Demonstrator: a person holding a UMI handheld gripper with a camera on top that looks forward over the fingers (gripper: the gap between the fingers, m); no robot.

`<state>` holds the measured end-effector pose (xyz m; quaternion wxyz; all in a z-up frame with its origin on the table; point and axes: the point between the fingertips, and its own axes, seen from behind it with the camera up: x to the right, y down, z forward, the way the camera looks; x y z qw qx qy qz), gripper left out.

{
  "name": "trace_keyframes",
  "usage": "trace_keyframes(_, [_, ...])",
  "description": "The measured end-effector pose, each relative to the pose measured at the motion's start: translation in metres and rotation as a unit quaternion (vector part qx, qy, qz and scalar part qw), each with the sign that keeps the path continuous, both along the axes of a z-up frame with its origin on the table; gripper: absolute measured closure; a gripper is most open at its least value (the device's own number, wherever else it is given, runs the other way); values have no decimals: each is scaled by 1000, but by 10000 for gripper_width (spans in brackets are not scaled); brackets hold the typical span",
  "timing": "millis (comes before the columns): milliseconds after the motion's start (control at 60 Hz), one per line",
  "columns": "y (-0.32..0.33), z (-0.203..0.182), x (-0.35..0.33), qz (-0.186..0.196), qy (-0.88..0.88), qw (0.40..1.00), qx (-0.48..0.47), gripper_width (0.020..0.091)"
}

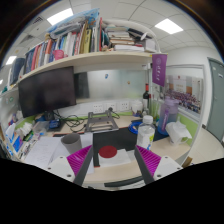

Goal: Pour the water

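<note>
**Desk scene, pouring not yet begun**

Nearest: gripper (pixel 113 160), purple-padded fingers spread, nothing held. Between and just ahead of them: a round red-topped container (pixel 108 153), standing free. Beside the left finger: a grey cylindrical cup (pixel 72 143). Beyond to the right: a white plastic bottle (pixel 146 134). Farthest: black monitor (pixel 46 92) and bookshelf (pixel 85 62). Judgement: grasping and pouring both remain.

Red cup (pixel 108 153), low and round, upright on light board (pixel 112 172), between gripper (pixel 108 162) fingers with gap either side; magenta pads (pixel 68 160) flank it

White bottle (pixel 146 134) with blue cap, upright, right of red cup and beyond right finger, apart from cup

Water level in either: cannot tell
</note>
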<state>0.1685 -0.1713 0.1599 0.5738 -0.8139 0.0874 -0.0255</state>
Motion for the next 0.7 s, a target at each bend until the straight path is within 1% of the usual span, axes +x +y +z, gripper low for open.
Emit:
trace_keyframes(150, [30, -28, 87, -35, 2, 999, -5, 250])
trace_keyframes(217, [47, -34, 114, -40, -12, 999, 0, 251])
trace_keyframes(283, [63, -43, 133, -37, -19, 999, 4, 248])
trace_keyframes(467, [106, -74, 155, -11, -33, 999, 6, 253])
trace_keyframes(517, [114, -77, 157, -2, -30, 999, 13, 289])
trace_keyframes(567, [122, -81, 158, 7, -30, 999, 20, 354])
trace_keyframes(650, [132, -83, 161, 19, -42, 998, 30, 414])
trace_keyframes(700, [137, -81, 160, 30, -49, 998, 40, 471])
